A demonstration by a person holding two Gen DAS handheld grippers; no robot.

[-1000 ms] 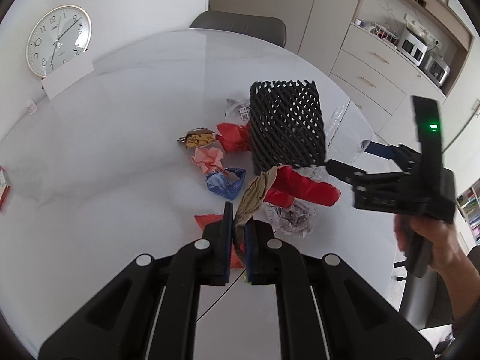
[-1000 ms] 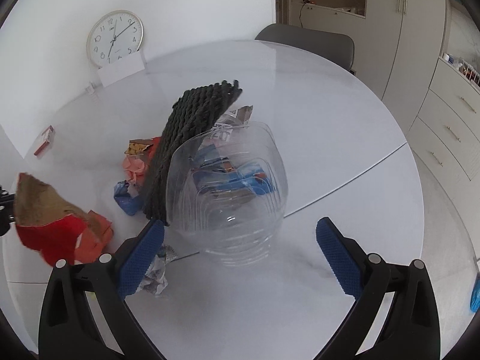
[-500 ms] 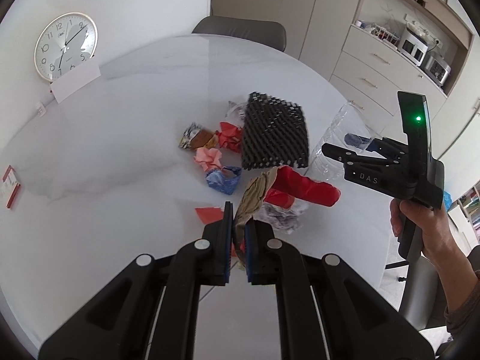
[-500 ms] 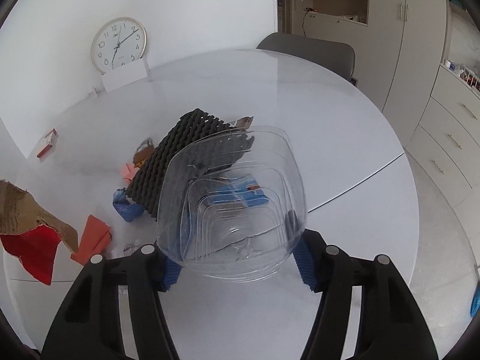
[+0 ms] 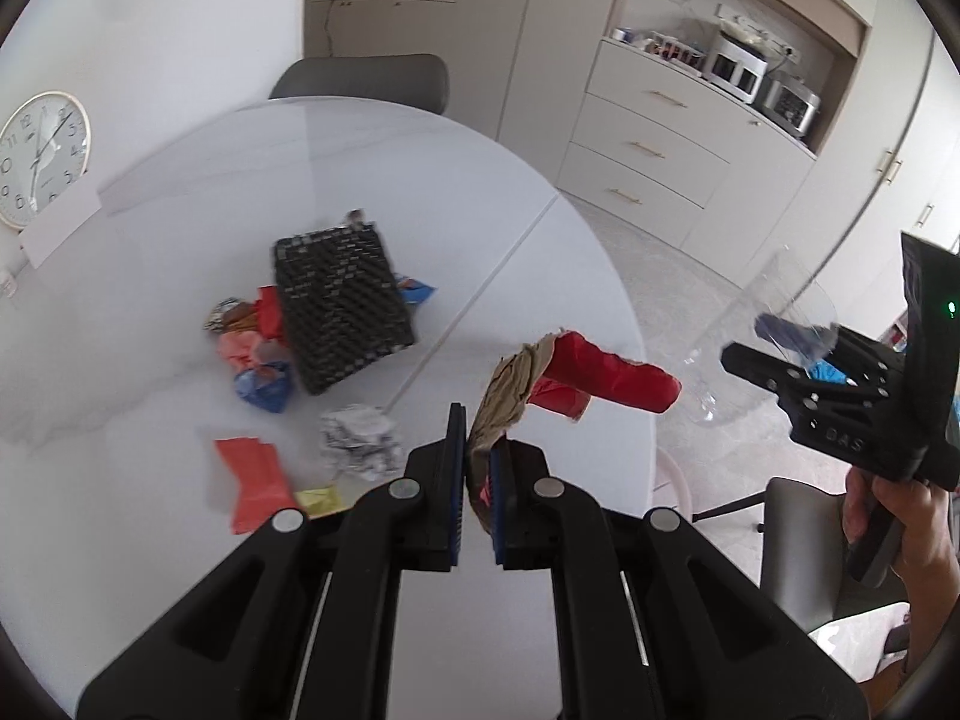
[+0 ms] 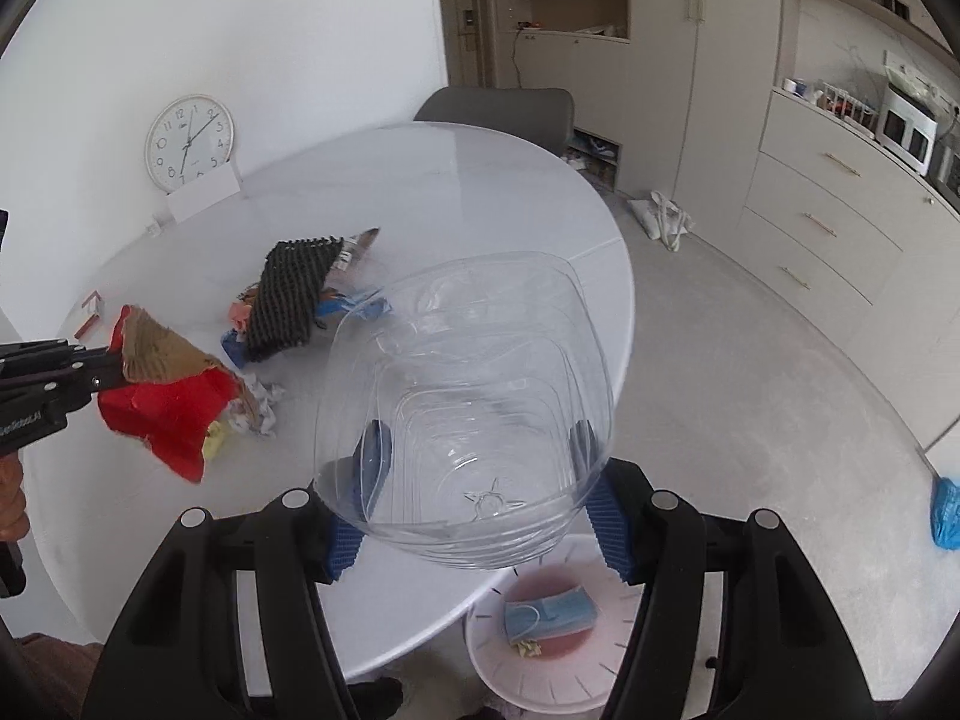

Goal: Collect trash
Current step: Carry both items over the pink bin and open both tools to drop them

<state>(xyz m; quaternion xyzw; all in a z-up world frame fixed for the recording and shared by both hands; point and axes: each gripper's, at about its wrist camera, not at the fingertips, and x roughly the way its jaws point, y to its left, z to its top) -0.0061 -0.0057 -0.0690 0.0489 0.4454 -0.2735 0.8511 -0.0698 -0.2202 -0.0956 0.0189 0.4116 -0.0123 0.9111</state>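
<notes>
Table edge (image 6: pixel 420 630) bare; pink bin (image 6: pixel 540 672) below unobstructed; black mesh (image 5: pixel 342 306), wrappers (image 5: pixel 252 354) crowd table centre.

Round white table (image 6: pixel 480 192) is standing on pale grey floor (image 6: pixel 750 360). Grey chair (image 5: pixel 366 75) is sitting behind it. Wall clock (image 6: pixel 189 141) is leaning against white wall; beige drawer cabinets (image 5: pixel 660 150) are lining right side.

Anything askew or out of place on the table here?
Yes. Litter is scattered on the table: crumpled wrappers, a foil ball and red paper. A black mesh sheet lies tilted, propped on the wrappers instead of lying flat.
</notes>
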